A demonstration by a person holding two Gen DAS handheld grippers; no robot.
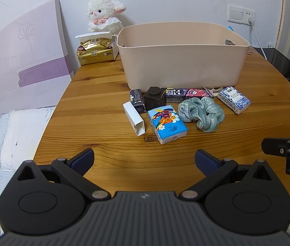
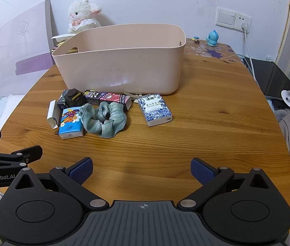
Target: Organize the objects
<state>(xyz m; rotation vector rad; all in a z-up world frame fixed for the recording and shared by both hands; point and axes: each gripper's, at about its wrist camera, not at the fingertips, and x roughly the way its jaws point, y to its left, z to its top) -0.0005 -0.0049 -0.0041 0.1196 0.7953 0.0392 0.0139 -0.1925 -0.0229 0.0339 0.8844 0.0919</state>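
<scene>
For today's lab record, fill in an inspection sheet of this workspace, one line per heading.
Surface: wooden table, bare near the grippers.
Job's things: beige bin; in front of it a green scrunchie, blue tissue pack, patterned pack, white box, black cube, long carton.
Clutter: plush lamb, gold bag, blue figurine.
Grippers: left gripper and right gripper, jaws open, empty.
Cables: white cord from wall socket.
Surroundings: bed, white wall.

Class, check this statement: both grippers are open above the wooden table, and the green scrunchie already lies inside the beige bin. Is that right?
Not quite. The green scrunchie is not inside the beige bin; it lies on the wooden table in front of it, as the right wrist view shows. The left gripper and right gripper are indeed open.
</scene>
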